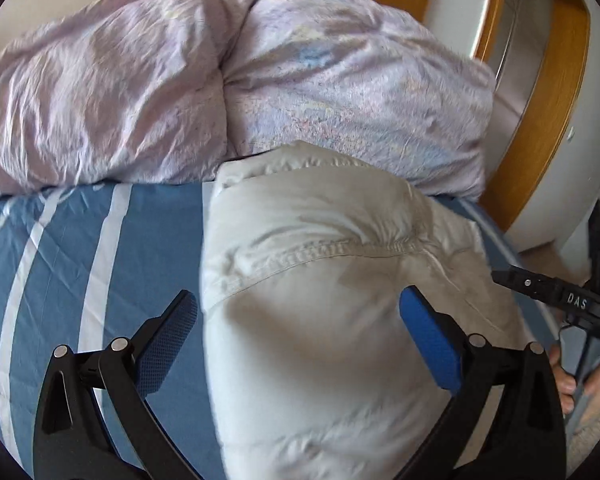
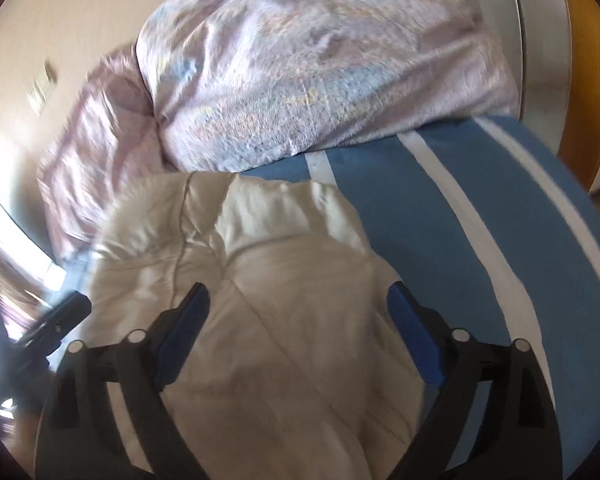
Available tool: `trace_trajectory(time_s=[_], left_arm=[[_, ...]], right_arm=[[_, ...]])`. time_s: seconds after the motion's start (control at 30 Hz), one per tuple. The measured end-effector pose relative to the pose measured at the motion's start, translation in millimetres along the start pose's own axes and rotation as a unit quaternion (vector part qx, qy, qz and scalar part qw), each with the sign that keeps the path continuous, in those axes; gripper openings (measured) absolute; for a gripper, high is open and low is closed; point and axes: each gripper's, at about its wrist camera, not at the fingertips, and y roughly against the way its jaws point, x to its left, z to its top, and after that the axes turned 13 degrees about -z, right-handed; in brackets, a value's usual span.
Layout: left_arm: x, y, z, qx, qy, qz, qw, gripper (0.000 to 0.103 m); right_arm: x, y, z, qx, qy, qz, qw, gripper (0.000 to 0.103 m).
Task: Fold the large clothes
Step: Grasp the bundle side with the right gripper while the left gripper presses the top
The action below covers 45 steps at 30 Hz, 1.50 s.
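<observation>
Left claw (image 1: 300, 320) hangs spread wide over one pale beige garment (image 1: 320, 300), its two blue pads (image 1: 432, 344) well apart — one over the cloth, the other over the bedsheet beside it; neither visibly pinches fabric. Right claw (image 2: 298, 320) is likewise spread, both pads over the same garment (image 2: 268, 320), gripping nothing that can be seen.

One garment lies bunched in a lengthwise heap on the bed, a stitched seam (image 1: 300, 254) running across it in the left wrist view. Its far end touches, or nearly touches, the quilt. Under it is one blue sheet (image 1: 100, 264) crossed by white stripes (image 1: 104, 256) — three show in the right wrist view, about as many in the left.

One rumpled lilac quilt (image 1: 220, 80), folded into two mounds, fills the far side of the bed. Beyond it stand a wooden frame (image 1: 548, 120) and a white wall.

At the right edge of the left wrist view, the right claw's black finger (image 1: 548, 286), marked "DAS", reaches toward the garment, with the person's hand (image 1: 568, 380) below it. The right wrist view is blurred.
</observation>
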Motion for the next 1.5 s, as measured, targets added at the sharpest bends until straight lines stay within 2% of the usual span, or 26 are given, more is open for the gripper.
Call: trace_trajectory(time_s=[0.1, 0.2, 0.4, 0.53, 0.7, 0.8, 1.03, 1.2, 1.5], left_arm=[[22, 19, -2, 0.012, 0.025, -0.033, 0.9991, 0.102], [40, 22, -8, 0.032, 0.053, -0.053, 0.9967, 0.102], [52, 11, -18, 0.062, 0.084, -0.085, 0.9908, 0.102], [47, 5, -23, 0.071, 0.08, -0.102, 0.989, 0.102], [40, -2, -24, 0.078, 0.076, -0.115, 0.9874, 0.102], [37, -6, -24, 0.082, 0.074, -0.118, 0.9869, 0.102], [24, -7, -26, 0.077, 0.043, -0.097, 0.9913, 0.102], [19, -9, -28, 0.076, 0.028, -0.089, 0.9928, 0.102], [25, -13, -30, 0.073, 0.038, -0.107, 0.9908, 0.102]], right_arm=[[-25, 8, 2, 0.032, -0.039, 0.043, 0.998, 0.099], [-51, -1, -1, 0.083, -0.078, 0.087, 0.99, 0.099], [-67, -27, -12, 0.145, -0.117, 0.132, 0.974, 0.099], [-65, -39, -14, 0.168, -0.121, 0.153, 0.966, 0.099], [-54, -46, -17, 0.194, -0.103, 0.182, 0.958, 0.101], [-49, -48, -17, 0.199, -0.091, 0.183, 0.958, 0.101], [-45, -54, -18, 0.207, -0.08, 0.188, 0.957, 0.101], [-46, -65, -22, 0.228, -0.086, 0.208, 0.947, 0.101], [-34, -74, -21, 0.241, -0.071, 0.23, 0.94, 0.101]])
